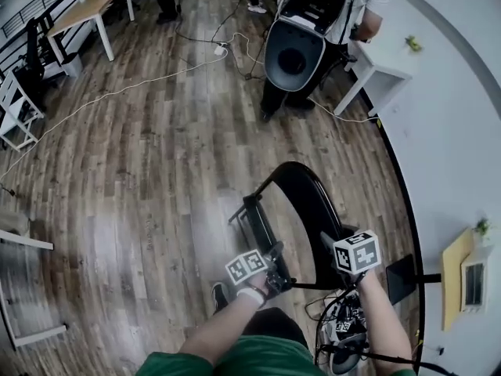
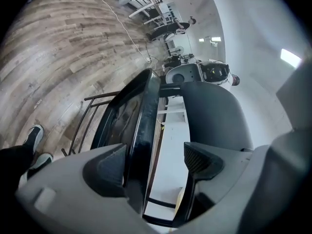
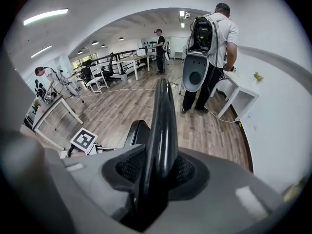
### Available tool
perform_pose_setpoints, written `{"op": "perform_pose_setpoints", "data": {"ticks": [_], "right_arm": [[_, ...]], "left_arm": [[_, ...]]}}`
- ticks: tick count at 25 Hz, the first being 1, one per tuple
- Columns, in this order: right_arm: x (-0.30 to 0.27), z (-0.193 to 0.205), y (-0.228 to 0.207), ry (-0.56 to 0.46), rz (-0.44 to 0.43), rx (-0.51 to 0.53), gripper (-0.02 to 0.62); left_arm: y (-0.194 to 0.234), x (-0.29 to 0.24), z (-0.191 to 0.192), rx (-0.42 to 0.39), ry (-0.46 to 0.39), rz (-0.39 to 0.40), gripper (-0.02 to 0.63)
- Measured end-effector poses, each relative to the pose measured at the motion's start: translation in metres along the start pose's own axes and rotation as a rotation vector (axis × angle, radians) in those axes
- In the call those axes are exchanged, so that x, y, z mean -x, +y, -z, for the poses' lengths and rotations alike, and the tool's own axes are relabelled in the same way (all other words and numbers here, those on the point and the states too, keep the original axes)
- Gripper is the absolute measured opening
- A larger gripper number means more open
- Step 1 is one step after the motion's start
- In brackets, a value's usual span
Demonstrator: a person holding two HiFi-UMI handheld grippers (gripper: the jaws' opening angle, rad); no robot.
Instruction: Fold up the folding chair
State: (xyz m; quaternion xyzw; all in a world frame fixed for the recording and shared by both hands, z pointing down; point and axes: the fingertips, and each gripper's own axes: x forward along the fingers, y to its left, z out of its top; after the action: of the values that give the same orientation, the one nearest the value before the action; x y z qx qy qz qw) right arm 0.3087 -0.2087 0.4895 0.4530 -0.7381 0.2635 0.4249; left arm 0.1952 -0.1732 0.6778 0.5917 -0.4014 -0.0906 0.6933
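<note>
Folding chair [image 1: 309, 202], black, stands on the wooden floor [image 1: 141, 171] straight ahead of the person, at 12 o'clock and close in. In the head view its curved backrest [image 1: 313, 198] runs as a long arc from about 11 o'clock down to 5 o'clock. The seat [image 1: 257, 224] lies beside it at its 9 o'clock, with a gap between them, so the chair looks only partly closed.

The right gripper [image 3: 158, 167] is clamped on the top edge of the backrest, both pads pressed on the glossy black rim, which runs from the jaws up toward 12 o'clock in its own view.

The left gripper [image 2: 156, 155] stands wide. The seat's edge [image 2: 141, 126] passes between its jaws, hard up against the pad at 9 o'clock and well clear of the pad at 3 o'clock, its long axis running from 6 toward 12. So this gripper cradles the seat without pinching it.

Each gripper is already at its own part, the left the nearer to the seat. My reading is that the fold turns on closing that gap, seat toward backrest at 3 o'clock.
</note>
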Motion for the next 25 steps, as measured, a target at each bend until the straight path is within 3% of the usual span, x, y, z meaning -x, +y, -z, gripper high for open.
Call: {"op": "perform_pose_setpoints", "data": {"ticks": [11,16,25], "right_arm": [[0.011,0.006,-0.013,0.002,0.015,0.003,0.138],[0.014,0.005,-0.032,-0.008,-0.009,-0.003,0.137],[0.017,0.001,-0.024,-0.022,-0.057,-0.026,0.137]], "left_arm": [[-0.023,-0.026,0.021,0.020,0.008,-0.034,0.379],[-0.045,-0.052,0.029,0.031,-0.031,0.005,0.379],[-0.063,-0.077,0.038,0.058,-0.053,0.045,0.379]]}}
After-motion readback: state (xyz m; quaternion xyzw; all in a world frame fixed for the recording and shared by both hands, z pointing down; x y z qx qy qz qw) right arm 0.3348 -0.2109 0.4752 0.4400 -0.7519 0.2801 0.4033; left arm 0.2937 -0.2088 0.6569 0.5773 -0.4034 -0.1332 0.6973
